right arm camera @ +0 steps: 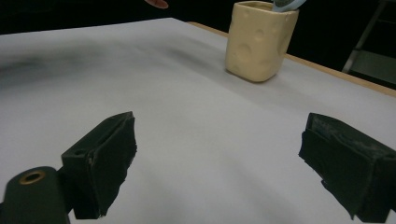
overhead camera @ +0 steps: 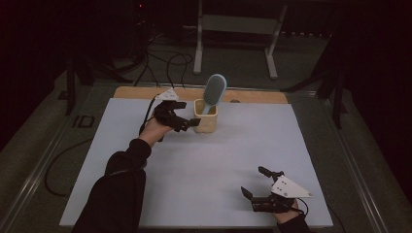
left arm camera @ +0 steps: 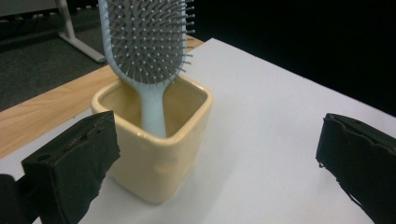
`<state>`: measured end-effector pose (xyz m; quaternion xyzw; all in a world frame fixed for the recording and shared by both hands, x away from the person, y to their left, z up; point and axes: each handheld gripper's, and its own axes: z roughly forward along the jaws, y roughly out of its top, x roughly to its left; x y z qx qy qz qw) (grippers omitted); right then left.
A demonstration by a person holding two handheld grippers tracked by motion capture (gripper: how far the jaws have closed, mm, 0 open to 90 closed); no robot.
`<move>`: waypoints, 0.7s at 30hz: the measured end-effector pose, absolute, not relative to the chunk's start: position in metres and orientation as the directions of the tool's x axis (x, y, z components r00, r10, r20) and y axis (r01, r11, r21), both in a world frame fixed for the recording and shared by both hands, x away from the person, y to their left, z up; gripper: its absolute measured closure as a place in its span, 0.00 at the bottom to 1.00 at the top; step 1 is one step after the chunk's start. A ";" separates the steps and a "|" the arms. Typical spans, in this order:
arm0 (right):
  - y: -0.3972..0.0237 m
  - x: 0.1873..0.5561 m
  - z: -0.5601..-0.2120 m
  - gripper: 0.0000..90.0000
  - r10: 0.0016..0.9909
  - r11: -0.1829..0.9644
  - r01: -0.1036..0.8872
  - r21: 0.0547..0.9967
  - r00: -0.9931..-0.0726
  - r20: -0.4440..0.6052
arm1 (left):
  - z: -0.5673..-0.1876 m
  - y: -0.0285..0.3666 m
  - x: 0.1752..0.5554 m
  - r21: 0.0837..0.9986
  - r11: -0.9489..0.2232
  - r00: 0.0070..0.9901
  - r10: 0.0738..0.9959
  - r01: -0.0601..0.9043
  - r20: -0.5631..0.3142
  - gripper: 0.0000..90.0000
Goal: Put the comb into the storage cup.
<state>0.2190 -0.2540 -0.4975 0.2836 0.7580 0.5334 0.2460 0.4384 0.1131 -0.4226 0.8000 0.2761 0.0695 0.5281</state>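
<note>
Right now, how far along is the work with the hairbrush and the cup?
Done, it seems: the hairbrush stands handle-down in the yellow cup. In hand: nothing. The left gripper sits open beside the cup, one jaw close to its wall; the right gripper rests open near the table's front edge. Left: probably just drawing the left gripper back.

So the table is basically a wooden top point(overhead camera: 252, 95) with a big white sheet point(overhead camera: 209, 165) laid over nearly all of it, and just a strip of bare wood shows along the far edge. The sheet looks flat and smooth. Directly on it, toward the far side and a bit left of centre, stands a pale yellow square cup point(overhead camera: 205, 120) with dimpled walls, upright, close to that wood strip. It sits on the sheet, not on the wood. The table itself stands on a dark grey floor point(overhead camera: 233, 63).
</note>
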 end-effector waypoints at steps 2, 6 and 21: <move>-0.254 0.219 -0.498 0.11 0.691 0.275 0.165 0.947 -0.719 -0.075 | -0.422 0.118 0.435 0.887 -0.286 0.838 0.516 0.364 -0.177 0.00; -0.253 0.220 -0.498 0.11 0.691 0.277 0.168 0.946 -0.719 -0.074 | -0.423 0.128 0.429 0.885 -0.288 0.833 0.525 0.367 -0.174 0.00; -0.251 0.220 -0.498 0.11 0.687 0.286 0.166 0.944 -0.722 -0.081 | -0.430 0.161 0.412 0.865 -0.319 0.822 0.544 0.388 -0.169 0.00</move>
